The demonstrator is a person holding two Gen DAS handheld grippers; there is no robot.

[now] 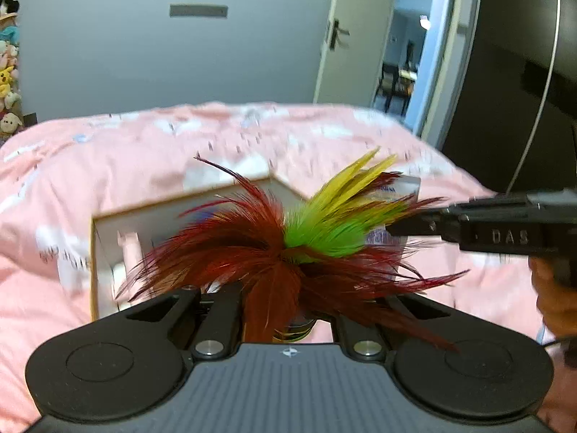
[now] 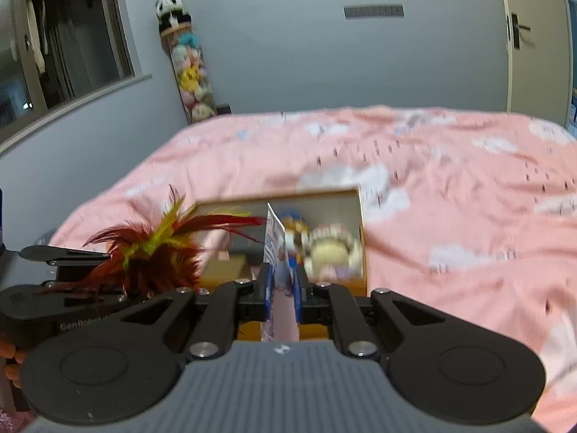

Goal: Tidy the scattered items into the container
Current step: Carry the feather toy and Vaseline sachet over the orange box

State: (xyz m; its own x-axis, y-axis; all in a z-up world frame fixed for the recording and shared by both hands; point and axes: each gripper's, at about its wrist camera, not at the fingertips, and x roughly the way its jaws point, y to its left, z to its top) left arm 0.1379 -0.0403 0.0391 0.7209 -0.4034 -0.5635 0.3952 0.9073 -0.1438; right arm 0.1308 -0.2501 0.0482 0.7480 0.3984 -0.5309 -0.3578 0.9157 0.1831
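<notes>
Left wrist view: the box [image 1: 108,238] sits on the bed [image 1: 54,180], left of centre in the frame, open side up, with a pale pink item [image 1: 130,249] inside near its left wall. The left tongs [image 1: 285,310] are at lower centre, clenched on the base of a feather toy [image 1: 274,249]; its red, green and yellow plumes fan upward and hide most of the box interior. The right tongs [image 1: 400,229] enter from the right edge at mid-height, their tips at a card pack [image 1: 404,195] just right of the plumes.

Right wrist view: the feather toy [image 2: 155,252] is at lower left, held in the left tongs [image 2: 119,281], beside the left end of the box [image 2: 324,195]. The right tongs [image 2: 281,292] at lower centre are clenched on the card pack [image 2: 276,249], which stands upright on edge over the box opening. A blurred doll figure [image 2: 331,252] is on the right side of the pack; the blur hides whether it lies in the box. The bed [image 2: 450,198] fills the right half of the frame.
</notes>
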